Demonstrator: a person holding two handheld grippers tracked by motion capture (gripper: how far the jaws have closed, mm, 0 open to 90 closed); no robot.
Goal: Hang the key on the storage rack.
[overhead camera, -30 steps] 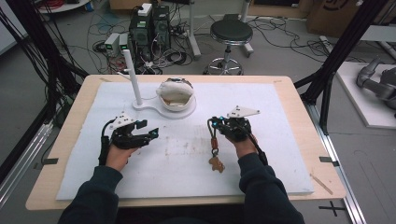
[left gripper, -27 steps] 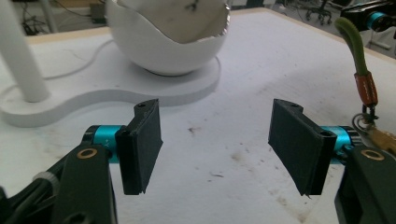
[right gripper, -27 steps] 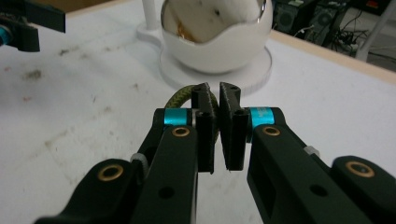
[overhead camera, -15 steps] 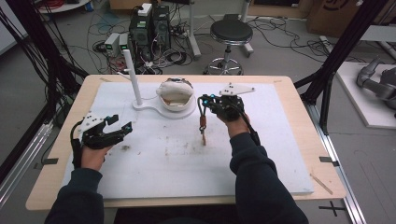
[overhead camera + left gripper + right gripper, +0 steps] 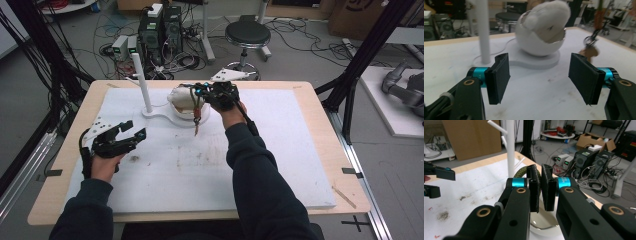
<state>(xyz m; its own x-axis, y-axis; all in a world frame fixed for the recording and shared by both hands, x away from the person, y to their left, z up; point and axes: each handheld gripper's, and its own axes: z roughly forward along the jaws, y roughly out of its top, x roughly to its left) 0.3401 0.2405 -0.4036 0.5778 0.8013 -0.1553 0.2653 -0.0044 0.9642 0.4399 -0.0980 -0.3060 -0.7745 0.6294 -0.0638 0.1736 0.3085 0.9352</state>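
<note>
No legible text, labels or nos. anywhere.

My table [image 5: 320,100] is pale wood, and a white foam mat [image 5: 280,150] covers nearly all of it, leaving a bare wooden border at every edge. The mat has dark smudges and scuffs near its middle and toward the left edge. Near the far edge, left of centre, a white stand [image 5: 165,113] sits flat on the mat; an upright white post [image 5: 141,82] rises from its left end and a white bowl [image 5: 181,100] rests on its right end.
</note>
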